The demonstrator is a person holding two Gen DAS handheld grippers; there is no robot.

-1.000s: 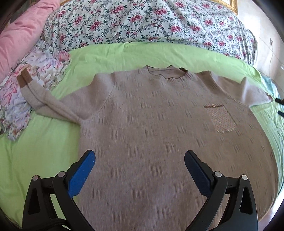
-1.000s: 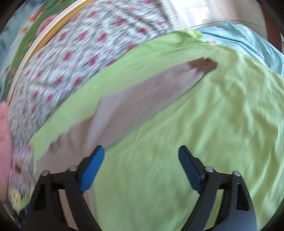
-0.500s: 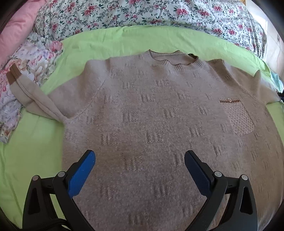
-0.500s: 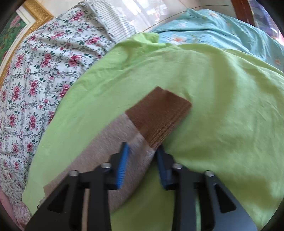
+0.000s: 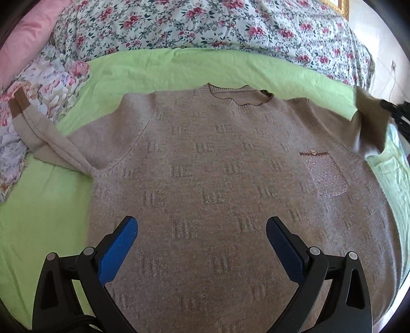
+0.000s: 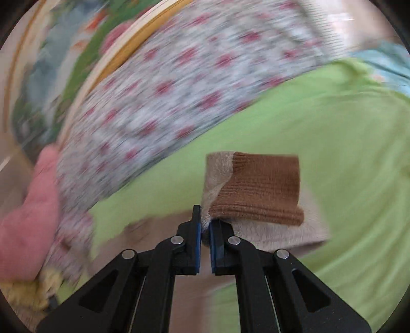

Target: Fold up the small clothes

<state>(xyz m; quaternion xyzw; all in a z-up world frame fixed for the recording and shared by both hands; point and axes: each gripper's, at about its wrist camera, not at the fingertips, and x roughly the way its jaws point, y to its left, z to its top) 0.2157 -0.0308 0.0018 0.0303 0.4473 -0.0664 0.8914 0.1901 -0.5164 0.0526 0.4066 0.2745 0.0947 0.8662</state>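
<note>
Pinching the sweater's brown cuff point(image 6: 258, 189), the right gripper point(image 6: 204, 230) is lifting that sleeve off the green bed sheet point(image 5: 46, 205), probably to fold it in. The sweater point(image 5: 217, 179) is lying flat in the sheet's middle, and the left gripper point(image 5: 202, 246) is hovering wide apart over its bottom part.

The right gripper point(image 6: 204, 225) pinches the sweater sleeve point(image 6: 258, 228) (brown cuff point(image 6: 264, 187) upward) above the green sheet point(image 6: 333, 143).

The left wrist view looks from the near hem across the sweater point(image 5: 217, 179) toward the far floral bedding point(image 5: 205, 23). The right wrist view sits close behind the sleeve cuff point(image 6: 261, 187), facing the same bedding. Both share the green sheet point(image 5: 43, 205) and that sleeve.
</note>
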